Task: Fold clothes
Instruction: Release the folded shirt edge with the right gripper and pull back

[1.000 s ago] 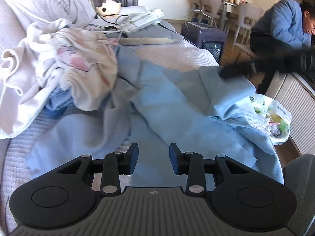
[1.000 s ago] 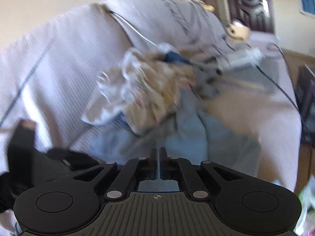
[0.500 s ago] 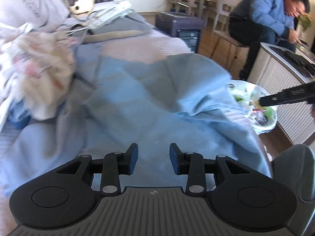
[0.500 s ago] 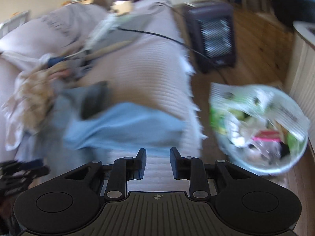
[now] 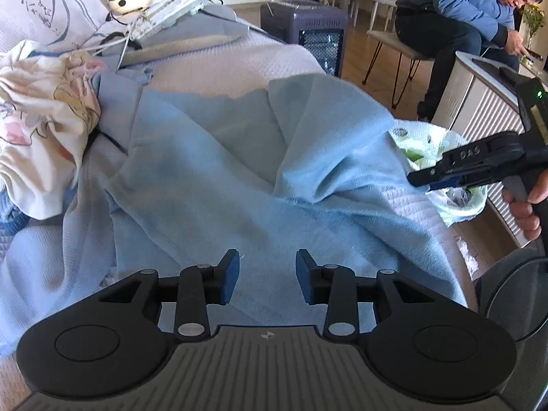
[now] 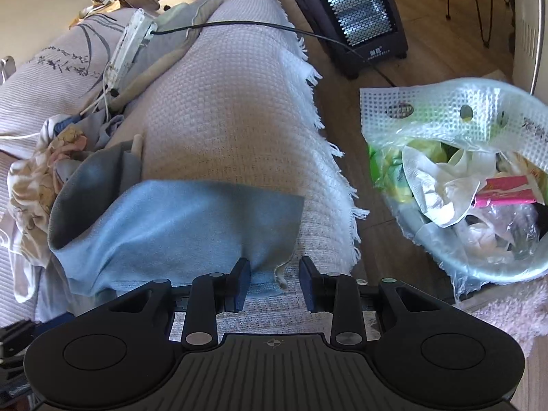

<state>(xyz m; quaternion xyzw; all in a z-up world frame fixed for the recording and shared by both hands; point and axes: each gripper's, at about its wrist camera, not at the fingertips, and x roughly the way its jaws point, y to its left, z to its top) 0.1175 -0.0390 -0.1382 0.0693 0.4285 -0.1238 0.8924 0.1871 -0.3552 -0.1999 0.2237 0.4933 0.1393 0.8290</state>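
Note:
A light blue garment (image 5: 239, 171) lies rumpled and spread over the sofa seat. My left gripper (image 5: 267, 267) hovers just above its near part, open, with nothing pinched. In the right wrist view the same blue garment (image 6: 178, 226) ends in a corner at the sofa's front edge. My right gripper (image 6: 274, 274) is open there, the corner lying by its left finger, pads not pressing. From the left wrist view the right gripper (image 5: 421, 176) shows at the right, held by a hand (image 5: 524, 205).
A crumpled floral garment (image 5: 41, 130) is piled at the left on the sofa cover (image 6: 233, 109). A power strip (image 5: 167, 10) and cables lie at the back. On the floor stand a heater (image 6: 356, 10) and a full waste basket (image 6: 462, 188). A person (image 5: 462, 10) sits beyond.
My right gripper opened, let go of the blue cloth, rolled and dropped to the sofa's front edge. My left gripper slid right and slightly lower over the garment, staying open.

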